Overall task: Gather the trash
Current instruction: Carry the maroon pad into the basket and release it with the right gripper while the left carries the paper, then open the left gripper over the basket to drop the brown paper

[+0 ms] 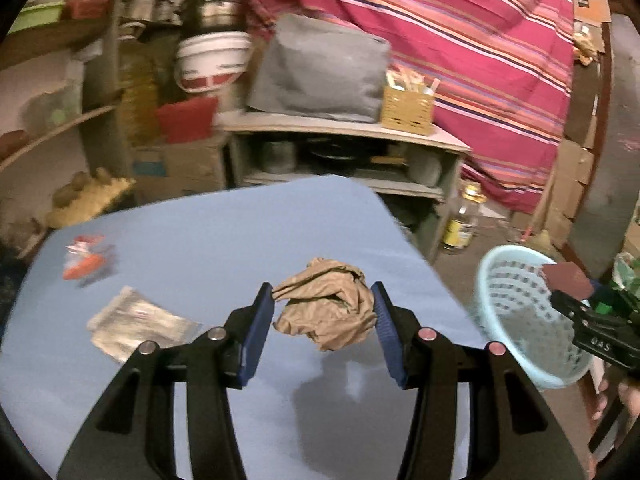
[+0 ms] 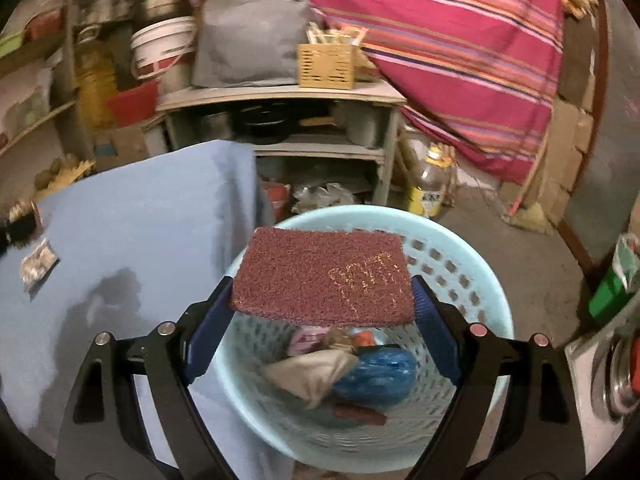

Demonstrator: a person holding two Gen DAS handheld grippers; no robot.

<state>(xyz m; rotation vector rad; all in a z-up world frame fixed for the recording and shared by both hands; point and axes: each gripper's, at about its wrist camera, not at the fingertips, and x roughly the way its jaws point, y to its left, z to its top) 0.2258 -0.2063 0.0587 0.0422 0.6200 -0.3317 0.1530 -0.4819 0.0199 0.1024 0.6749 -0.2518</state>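
My left gripper (image 1: 323, 308) is shut on a crumpled brown paper ball (image 1: 326, 307), held between the blue pads just above the blue table (image 1: 200, 232). My right gripper (image 2: 323, 292) is shut on a maroon scouring pad (image 2: 324, 278), held flat over the light blue perforated basket (image 2: 472, 264). The pad (image 1: 568, 278) and basket (image 1: 516, 308) also show at the right of the left wrist view. The basket holds a tan wad (image 2: 312, 374), a blue bag (image 2: 376, 376) and other scraps. On the table lie a silver wrapper (image 1: 136, 322) and a red and white wrapper (image 1: 86, 258).
Behind the table stands a grey shelf unit (image 1: 344, 132) with a grey bag and a yellow box (image 1: 406, 110) on top. A bottle (image 1: 464, 220) stands on the floor by a striped pink cloth (image 1: 460, 40). Cluttered shelves fill the left.
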